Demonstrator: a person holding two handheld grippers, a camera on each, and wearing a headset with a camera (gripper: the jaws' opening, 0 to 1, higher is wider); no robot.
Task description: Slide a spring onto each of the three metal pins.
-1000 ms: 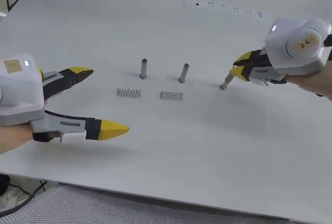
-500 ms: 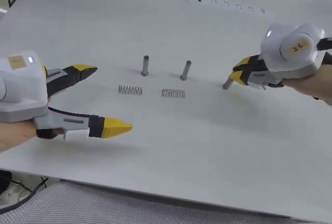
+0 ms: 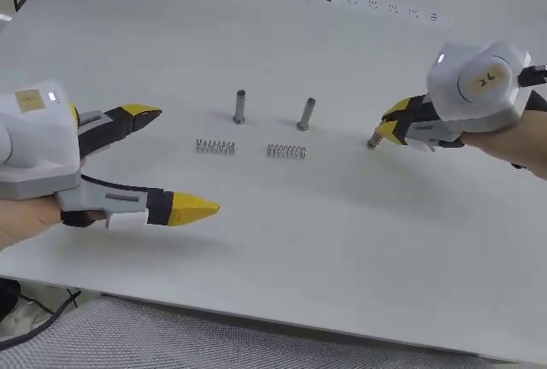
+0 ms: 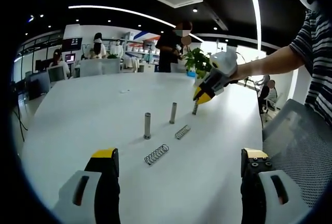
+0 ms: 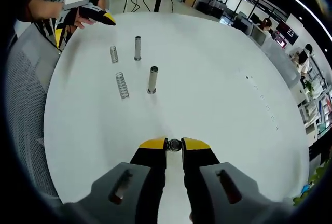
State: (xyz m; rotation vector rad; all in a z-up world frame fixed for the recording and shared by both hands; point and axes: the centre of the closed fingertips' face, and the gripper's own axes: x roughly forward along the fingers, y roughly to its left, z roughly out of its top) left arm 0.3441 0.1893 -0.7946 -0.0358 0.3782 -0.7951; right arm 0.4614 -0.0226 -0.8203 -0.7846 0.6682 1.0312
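Two bare metal pins (image 3: 239, 106) (image 3: 306, 114) stand upright mid-table, with two loose springs (image 3: 214, 147) (image 3: 285, 152) lying just in front of them. A third pin (image 3: 374, 140) at the right carries a spring around its shaft. My right gripper (image 3: 389, 126) sits over this pin; in the right gripper view its jaws (image 5: 174, 144) close on the spring at the pin's top. My left gripper (image 3: 167, 161) hovers wide open at the left, holding nothing. In the left gripper view the near spring (image 4: 156, 154) lies ahead of the left gripper (image 4: 180, 156).
A white power strip (image 3: 372, 6) lies at the far edge of the white table (image 3: 282, 249). A grey mesh chair (image 3: 128, 335) is below the near edge. People stand and sit in the office beyond the table.
The right gripper has sunk lower along the third pin, so less of the spring-wrapped shaft shows beneath it. The left gripper stays open and nearly still.
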